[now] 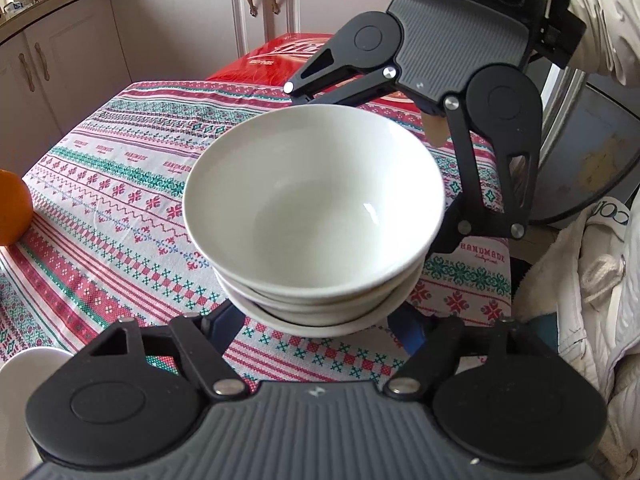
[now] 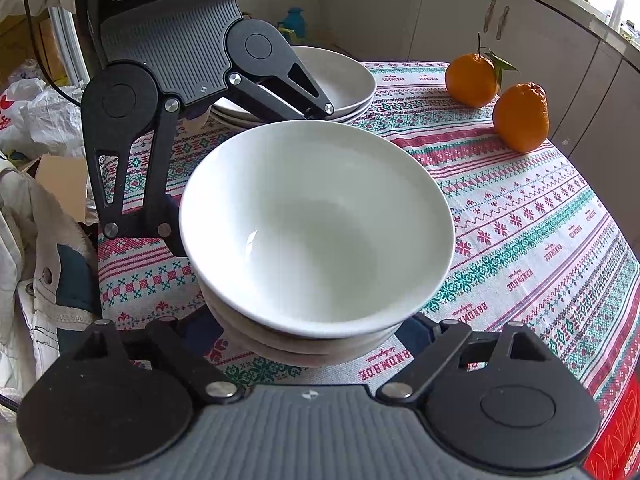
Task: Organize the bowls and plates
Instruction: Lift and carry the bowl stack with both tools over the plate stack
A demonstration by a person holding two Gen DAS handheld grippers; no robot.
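Note:
A stack of white bowls (image 1: 316, 216) sits in the middle of the patterned tablecloth; it also shows in the right wrist view (image 2: 316, 224). My left gripper (image 1: 320, 328) is spread wide around the near side of the stack, its fingers under the rim and mostly hidden. My right gripper (image 2: 316, 340) is spread the same way on the opposite side. Each gripper shows in the other's view, the right one (image 1: 376, 128) and the left one (image 2: 240, 168), with the bowls between the fingers. I cannot tell whether the fingers touch the bowls. A second stack of white plates (image 2: 320, 84) stands behind.
Two oranges (image 2: 496, 92) lie on the tablecloth (image 1: 100, 200) at one side; one shows in the left wrist view (image 1: 12, 208). A red box (image 1: 276, 60) lies at the table's far end. A white dish edge (image 1: 24, 372) is near the left gripper. Cabinets (image 1: 160, 20) surround the table.

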